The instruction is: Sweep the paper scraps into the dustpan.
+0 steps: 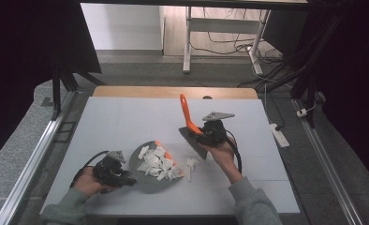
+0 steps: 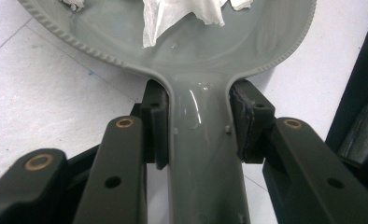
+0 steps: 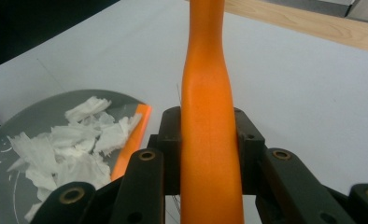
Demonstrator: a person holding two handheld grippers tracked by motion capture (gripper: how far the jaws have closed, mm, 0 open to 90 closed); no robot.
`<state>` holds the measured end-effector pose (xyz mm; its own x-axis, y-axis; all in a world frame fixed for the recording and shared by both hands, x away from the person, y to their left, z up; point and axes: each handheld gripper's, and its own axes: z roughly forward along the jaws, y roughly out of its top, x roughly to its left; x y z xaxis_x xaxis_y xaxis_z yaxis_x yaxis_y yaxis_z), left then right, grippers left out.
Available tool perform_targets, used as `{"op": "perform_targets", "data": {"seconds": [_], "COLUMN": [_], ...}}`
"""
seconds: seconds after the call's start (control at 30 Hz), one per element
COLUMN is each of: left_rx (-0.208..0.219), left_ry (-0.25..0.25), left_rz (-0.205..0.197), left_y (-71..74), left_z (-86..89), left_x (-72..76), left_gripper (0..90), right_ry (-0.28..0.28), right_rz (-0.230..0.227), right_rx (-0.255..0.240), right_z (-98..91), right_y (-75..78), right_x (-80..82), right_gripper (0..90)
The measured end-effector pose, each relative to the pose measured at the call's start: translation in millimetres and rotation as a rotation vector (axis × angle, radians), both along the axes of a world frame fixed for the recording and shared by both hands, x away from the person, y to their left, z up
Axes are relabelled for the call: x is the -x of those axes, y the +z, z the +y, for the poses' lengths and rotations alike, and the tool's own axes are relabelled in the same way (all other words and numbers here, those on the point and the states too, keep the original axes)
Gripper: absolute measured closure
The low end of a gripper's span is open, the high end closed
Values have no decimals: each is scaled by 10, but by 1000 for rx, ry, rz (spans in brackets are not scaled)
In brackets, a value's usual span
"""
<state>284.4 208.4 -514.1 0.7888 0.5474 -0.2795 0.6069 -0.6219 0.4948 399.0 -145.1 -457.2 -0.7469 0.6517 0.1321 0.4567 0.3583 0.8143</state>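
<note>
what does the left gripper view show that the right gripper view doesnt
Left gripper view alone: the left gripper shut on the grey dustpan's handle, pads against both its sides, and the pan's ridged rim.

Right gripper view alone: the right gripper shut on the orange brush handle, the dustpan's orange lip, and the wooden table edge.

Both: the grey dustpan, the torn white paper scraps lying in it, and the white table top.

The brush (image 3: 210,116) handle is running off at 12 o'clock; the dustpan (image 2: 182,42) rim is getting cropped at 12 o'clock too.
</note>
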Motion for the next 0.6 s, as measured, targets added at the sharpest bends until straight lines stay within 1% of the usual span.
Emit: {"op": "perform_targets", "data": {"seconds": [0.07,0.17,0.37,0.6], "left_rx": [1,4,3,5], "left_ry": [0,1,1,-7], "left_rz": [1,0,-5,-3], "left_y": [0,-1,1,1], "left_z": [7,15,36,58], "left_x": [2,6,34,66], "left_gripper": [616,617,616,617], "right_ry": [-9,-18,-23,-49], "right_rz": [-1,7,13,36], "right_rx": [0,-13,30,37], "right_z": [-56,-131,-226,-321], "right_y": [-15,-42,-132,-185], "right_x": [13,32,45,53], "right_gripper": [709,709,709,709]}}
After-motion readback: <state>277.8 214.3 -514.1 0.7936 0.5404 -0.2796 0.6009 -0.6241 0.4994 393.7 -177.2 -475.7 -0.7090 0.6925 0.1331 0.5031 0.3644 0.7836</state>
